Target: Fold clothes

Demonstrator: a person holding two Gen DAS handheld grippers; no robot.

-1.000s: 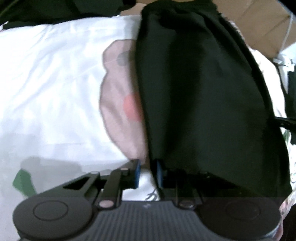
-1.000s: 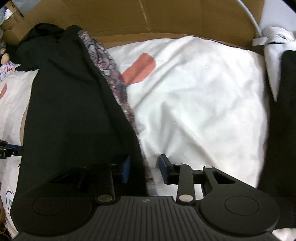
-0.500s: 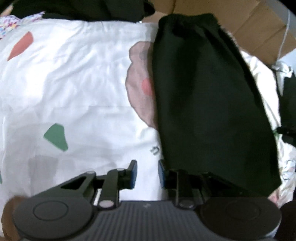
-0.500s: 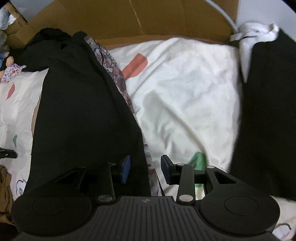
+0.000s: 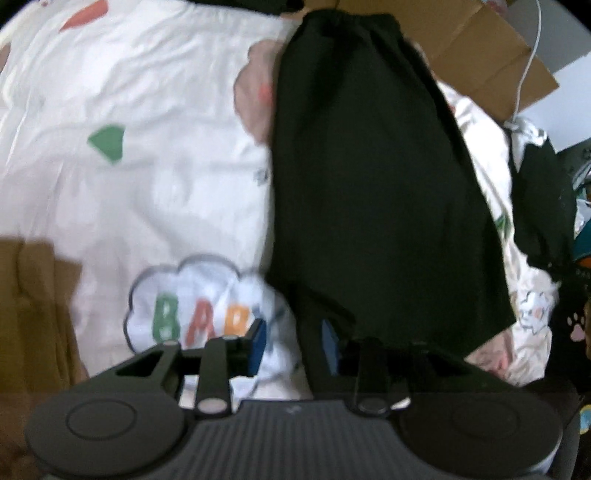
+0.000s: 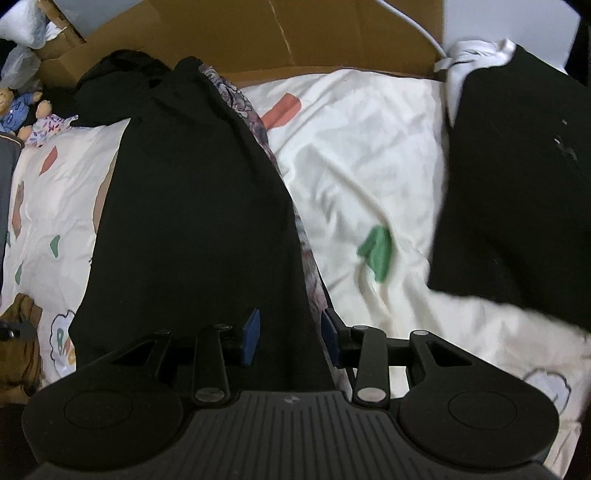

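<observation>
- While the left gripper (image 5: 293, 345) hangs over the near edge of the bed (image 5: 140, 206), its jaws are opening, with only a dark fold between them – that corner could slip free.
- Down the bed's middle, from far edge to near, lies the black garment (image 5: 369, 177); the right gripper (image 6: 290, 338) has its hem and a patterned lining (image 6: 236, 99) between parted pads, and whether they pinch is unclear – uneven tension would skew the fold.
- Crowding risks: brown cloth (image 6: 18, 354) at the near-left corner, another black garment (image 6: 517, 184) along the right edge, cardboard (image 6: 295, 33) beyond.
</observation>
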